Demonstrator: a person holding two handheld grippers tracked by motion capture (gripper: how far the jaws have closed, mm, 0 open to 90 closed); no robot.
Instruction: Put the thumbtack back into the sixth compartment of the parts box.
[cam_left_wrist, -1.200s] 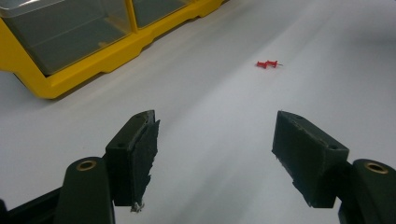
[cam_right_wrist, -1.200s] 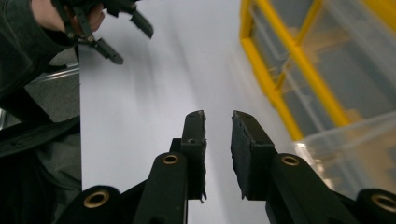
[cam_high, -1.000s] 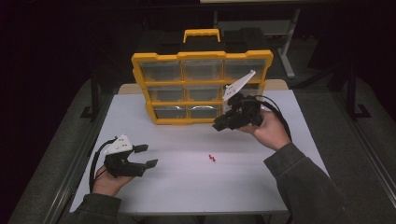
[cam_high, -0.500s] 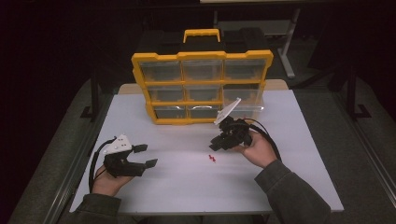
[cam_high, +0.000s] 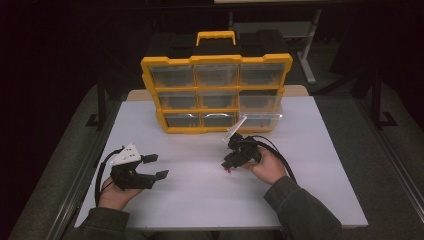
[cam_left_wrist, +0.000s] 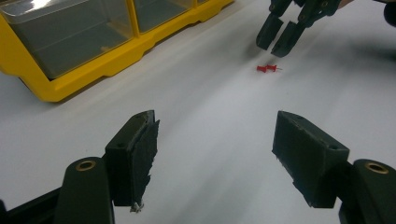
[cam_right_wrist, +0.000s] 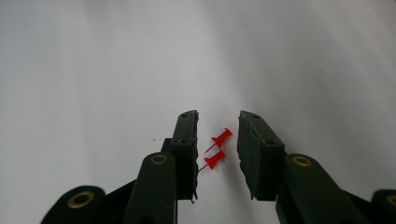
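Two red push pins (cam_right_wrist: 218, 148) lie side by side on the white table (cam_high: 310, 165). My right gripper (cam_right_wrist: 218, 116) hangs just over them, open, one jaw on each side of the pair, not touching them. From above, the right gripper (cam_high: 227, 164) is at the table's middle, with the pins (cam_high: 227, 171) at its tips. My left gripper (cam_high: 159, 166) rests at the front left, open and holding nothing. In the left gripper view, its jaws (cam_left_wrist: 215, 135) are spread wide, and the pins (cam_left_wrist: 267, 68) and the right gripper (cam_left_wrist: 280, 35) lie beyond.
A yellow organizer (cam_high: 216, 95) with clear drawers and a carry handle stands at the back of the table. Its bottom right drawer (cam_high: 262, 118) sticks out a little. Its yellow base (cam_left_wrist: 93, 70) runs along the left gripper view's upper left. Dark floor surrounds the table.
My right gripper has come down and left from the organizer's lower right drawers to the pins on the table. The left gripper has stayed still.
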